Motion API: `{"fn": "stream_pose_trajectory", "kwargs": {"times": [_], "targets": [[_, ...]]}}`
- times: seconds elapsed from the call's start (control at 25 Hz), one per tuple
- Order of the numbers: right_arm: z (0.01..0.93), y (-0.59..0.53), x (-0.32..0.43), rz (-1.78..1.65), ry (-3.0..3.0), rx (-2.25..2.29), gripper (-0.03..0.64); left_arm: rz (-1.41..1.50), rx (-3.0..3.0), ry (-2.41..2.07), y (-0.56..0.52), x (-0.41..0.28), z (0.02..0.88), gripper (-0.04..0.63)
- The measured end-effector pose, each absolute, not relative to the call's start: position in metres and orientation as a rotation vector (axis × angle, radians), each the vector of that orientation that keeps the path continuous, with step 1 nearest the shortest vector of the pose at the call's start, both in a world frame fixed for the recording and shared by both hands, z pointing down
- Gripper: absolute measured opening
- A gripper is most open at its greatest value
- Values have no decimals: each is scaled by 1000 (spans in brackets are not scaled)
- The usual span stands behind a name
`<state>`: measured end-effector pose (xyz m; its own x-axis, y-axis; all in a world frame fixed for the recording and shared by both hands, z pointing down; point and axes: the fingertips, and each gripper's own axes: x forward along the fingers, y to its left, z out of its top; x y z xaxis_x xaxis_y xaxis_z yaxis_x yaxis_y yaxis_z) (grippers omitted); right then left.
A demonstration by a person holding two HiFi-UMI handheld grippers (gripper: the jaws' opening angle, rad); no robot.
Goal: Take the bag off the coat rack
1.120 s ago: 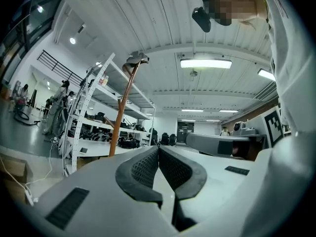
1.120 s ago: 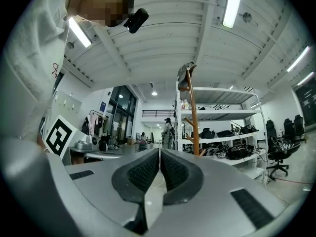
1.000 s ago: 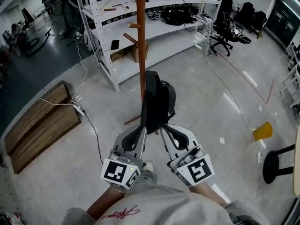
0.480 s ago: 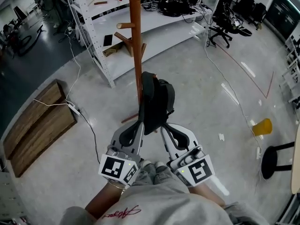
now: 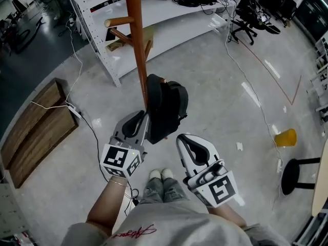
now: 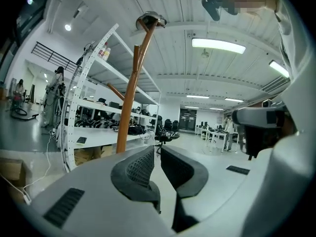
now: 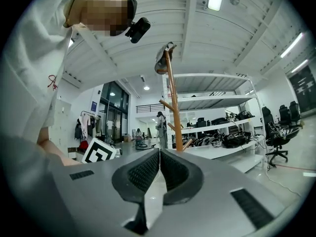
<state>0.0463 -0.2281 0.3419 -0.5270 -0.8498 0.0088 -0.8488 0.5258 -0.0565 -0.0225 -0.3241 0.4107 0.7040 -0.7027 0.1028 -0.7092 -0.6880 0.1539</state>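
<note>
A black bag (image 5: pixel 165 106) hangs against the brown wooden coat rack (image 5: pixel 136 45). From below it shows as a dark lump (image 7: pixel 162 58) at the pole's top (image 6: pixel 150 19). My left gripper (image 5: pixel 144 120) is shut with nothing between its jaws (image 6: pixel 154 167). Its tips sit close beside the bag's lower left edge; contact cannot be told. My right gripper (image 5: pixel 181 139) is lower and to the right, apart from the bag. It is shut and empty too (image 7: pixel 159 169). The left gripper's marker cube (image 7: pixel 101 152) appears in the right gripper view.
White shelving (image 5: pixel 169 19) with cables and gear stands behind the rack. Wooden pallets (image 5: pixel 36 127) and a floor cable (image 5: pixel 87 122) lie at the left. A yellow cup (image 5: pixel 285 137) and a black stool (image 5: pixel 294 173) are at the right. My feet (image 5: pixel 161 174) are below the bag.
The right gripper has drawn back down and to the right, away from the bag. The left gripper has shifted left beside the pole. The bag still hangs on the rack.
</note>
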Motion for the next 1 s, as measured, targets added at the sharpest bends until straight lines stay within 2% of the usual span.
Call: {"fn": "stream_pose_trajectory", "kwargs": {"times": [0.04, 0.12, 0.2, 0.6, 1.0], "targets": [[346, -230, 52, -91, 2722, -1530, 20, 47, 2716, -1147, -333, -21, 417, 45], [355, -235, 63, -123, 2710, -1557, 20, 32, 2669, -1138, -350, -19, 432, 231], [367, -240, 74, -163, 2698, -1588, 20, 35, 2628, -1141, -368, -16, 447, 270], [432, -253, 96, -342, 2718, -1647, 20, 113, 2558, -1117, -430, 14, 518, 322], [448, -262, 103, -402, 2691, -1659, 20, 194, 2557, -1038, -452, 41, 540, 325]]}}
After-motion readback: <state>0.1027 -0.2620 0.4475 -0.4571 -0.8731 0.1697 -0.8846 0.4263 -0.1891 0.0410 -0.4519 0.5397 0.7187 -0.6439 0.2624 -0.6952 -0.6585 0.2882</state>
